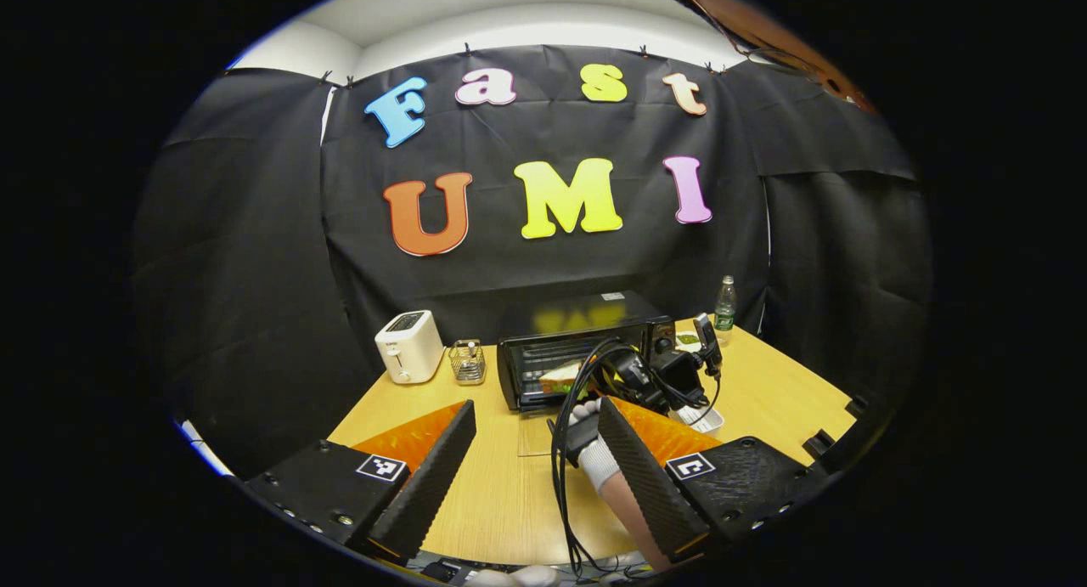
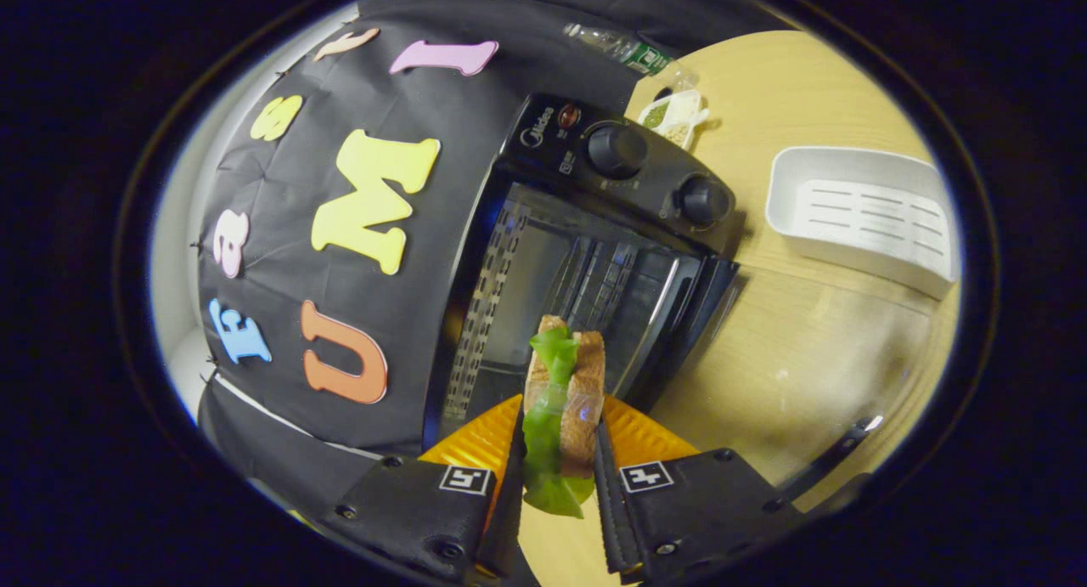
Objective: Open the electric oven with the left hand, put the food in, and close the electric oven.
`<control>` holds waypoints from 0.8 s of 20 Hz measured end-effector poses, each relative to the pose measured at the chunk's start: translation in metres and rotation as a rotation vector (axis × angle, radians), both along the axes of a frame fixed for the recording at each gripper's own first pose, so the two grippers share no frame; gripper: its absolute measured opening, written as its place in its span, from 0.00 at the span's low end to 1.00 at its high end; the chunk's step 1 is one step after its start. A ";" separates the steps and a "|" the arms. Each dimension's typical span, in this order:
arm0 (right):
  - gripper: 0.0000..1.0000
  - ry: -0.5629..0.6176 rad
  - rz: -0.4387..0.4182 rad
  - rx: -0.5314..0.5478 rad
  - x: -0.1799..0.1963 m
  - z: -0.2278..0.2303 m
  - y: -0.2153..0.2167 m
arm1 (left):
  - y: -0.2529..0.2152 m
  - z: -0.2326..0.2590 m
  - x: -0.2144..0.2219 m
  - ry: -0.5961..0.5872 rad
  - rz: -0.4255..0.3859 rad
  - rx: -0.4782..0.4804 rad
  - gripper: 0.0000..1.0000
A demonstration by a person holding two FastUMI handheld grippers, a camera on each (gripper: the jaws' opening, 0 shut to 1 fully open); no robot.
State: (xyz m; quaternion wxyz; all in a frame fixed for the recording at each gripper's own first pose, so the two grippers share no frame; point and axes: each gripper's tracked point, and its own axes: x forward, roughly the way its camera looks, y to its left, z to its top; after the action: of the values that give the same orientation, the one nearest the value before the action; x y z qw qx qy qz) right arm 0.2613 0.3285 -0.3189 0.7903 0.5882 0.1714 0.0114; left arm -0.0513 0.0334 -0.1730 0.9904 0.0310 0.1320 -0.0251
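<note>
Sandwich [image 2: 564,404] being gripped between right tongs [image 2: 556,476] before open oven [image 2: 586,256], left tongs [image 1: 535,460] hanging wide above table [image 1: 501,493], tray [image 2: 862,217] lying beside oven.

I see a white toaster [image 1: 409,347] on my wooden table [image 1: 492,493], a wire basket [image 1: 467,361] just beside it, a bottle [image 1: 724,305] well apart, and a white tray [image 2: 862,217].
</note>
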 end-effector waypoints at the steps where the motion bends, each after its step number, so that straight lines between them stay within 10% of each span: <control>1: 0.42 0.000 0.001 0.002 0.008 -0.002 0.006 | 0.004 -0.002 0.002 0.002 0.007 0.004 0.95; 9: 0.35 0.029 -0.008 -0.092 0.051 -0.022 0.013 | 0.021 -0.009 0.013 0.018 0.046 -0.009 0.95; 11: 0.55 0.047 -0.005 -0.184 0.054 -0.025 0.008 | 0.023 -0.010 0.020 0.019 0.053 -0.020 0.95; 12: 0.45 0.049 -0.007 -0.205 0.055 -0.026 0.007 | 0.024 -0.010 0.022 0.022 0.058 -0.023 0.95; 15: 0.94 0.023 0.034 -0.282 0.056 -0.019 0.009 | 0.024 -0.007 0.026 0.020 0.062 -0.023 0.96; 16: 0.88 0.026 0.042 -0.342 0.056 -0.019 0.005 | 0.025 -0.007 0.028 0.021 0.065 -0.018 0.95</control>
State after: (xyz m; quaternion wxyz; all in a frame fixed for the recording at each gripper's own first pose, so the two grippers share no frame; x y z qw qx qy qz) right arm 0.3176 0.3337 -0.3381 0.8762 0.4415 0.1932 -0.0089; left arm -0.0233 0.0583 -0.1797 0.9895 0.0177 0.1433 0.0054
